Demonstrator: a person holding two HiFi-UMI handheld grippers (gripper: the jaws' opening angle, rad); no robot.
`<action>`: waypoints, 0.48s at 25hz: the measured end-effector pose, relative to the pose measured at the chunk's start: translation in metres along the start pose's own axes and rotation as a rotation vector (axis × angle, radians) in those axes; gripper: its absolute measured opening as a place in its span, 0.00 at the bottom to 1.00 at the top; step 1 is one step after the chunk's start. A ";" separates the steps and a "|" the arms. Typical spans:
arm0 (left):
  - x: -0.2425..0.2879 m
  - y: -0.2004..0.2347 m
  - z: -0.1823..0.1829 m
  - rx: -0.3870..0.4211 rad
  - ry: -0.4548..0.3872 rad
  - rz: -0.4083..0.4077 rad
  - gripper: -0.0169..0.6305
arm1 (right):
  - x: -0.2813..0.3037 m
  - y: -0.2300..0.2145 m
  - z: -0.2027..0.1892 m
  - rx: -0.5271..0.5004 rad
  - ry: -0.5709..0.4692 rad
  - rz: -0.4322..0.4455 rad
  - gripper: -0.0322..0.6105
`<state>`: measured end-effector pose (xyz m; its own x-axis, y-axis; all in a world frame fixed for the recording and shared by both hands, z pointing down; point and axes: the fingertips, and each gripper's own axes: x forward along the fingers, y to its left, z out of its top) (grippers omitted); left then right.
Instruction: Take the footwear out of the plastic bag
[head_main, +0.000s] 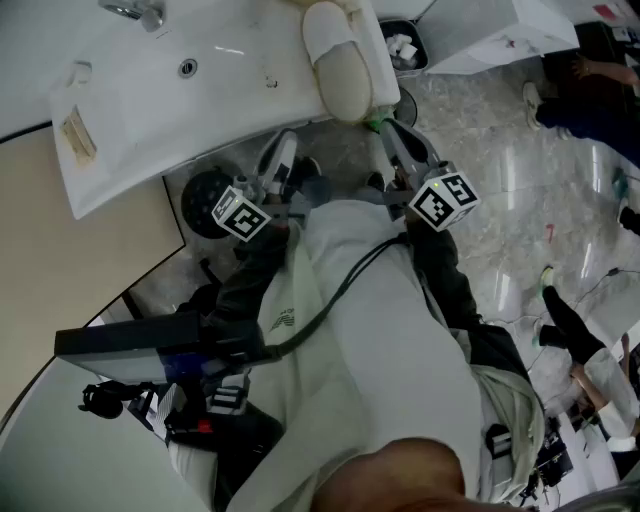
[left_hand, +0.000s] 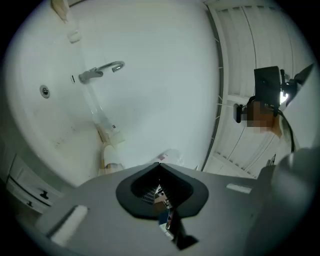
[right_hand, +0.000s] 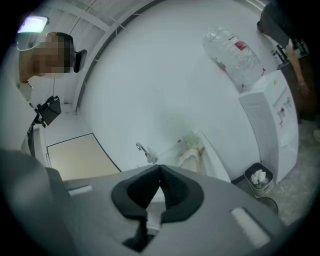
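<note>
A pair of cream slippers (head_main: 338, 55) in a clear plastic bag lies on the right end of the white sink counter (head_main: 150, 110). The left gripper view shows the bagged slippers (left_hand: 111, 156) just beyond the jaws, and in the right gripper view the slippers (right_hand: 192, 152) sit by the faucet. My left gripper (head_main: 284, 148) is shut and empty, just below the counter's front edge. The right gripper (head_main: 392, 135) is also shut and empty, close under the slippers' near end. Neither touches the bag. In both gripper views the jaws meet with nothing between them.
The counter holds a basin with a faucet (head_main: 135, 12) and a drain (head_main: 188, 68). A small bin of white paper (head_main: 405, 45) stands right of the counter, a water dispenser (right_hand: 272, 120) beyond it. A black round object (head_main: 208, 200) sits under the counter. People's feet (head_main: 550, 300) are at right.
</note>
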<state>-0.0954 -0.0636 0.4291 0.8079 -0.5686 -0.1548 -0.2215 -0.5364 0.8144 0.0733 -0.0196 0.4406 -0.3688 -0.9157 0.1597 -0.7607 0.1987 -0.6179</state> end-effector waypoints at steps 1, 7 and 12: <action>0.001 -0.005 -0.003 -0.001 -0.011 -0.001 0.01 | -0.003 0.001 0.003 -0.010 0.003 0.011 0.05; 0.007 -0.026 -0.026 -0.005 -0.056 0.009 0.01 | -0.025 0.002 0.013 -0.052 0.028 0.070 0.05; 0.007 -0.032 -0.040 0.003 -0.060 0.029 0.01 | -0.036 -0.006 0.009 -0.050 0.059 0.089 0.05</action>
<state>-0.0612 -0.0253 0.4246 0.7671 -0.6200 -0.1649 -0.2459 -0.5215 0.8170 0.0957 0.0088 0.4314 -0.4661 -0.8716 0.1520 -0.7486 0.2970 -0.5927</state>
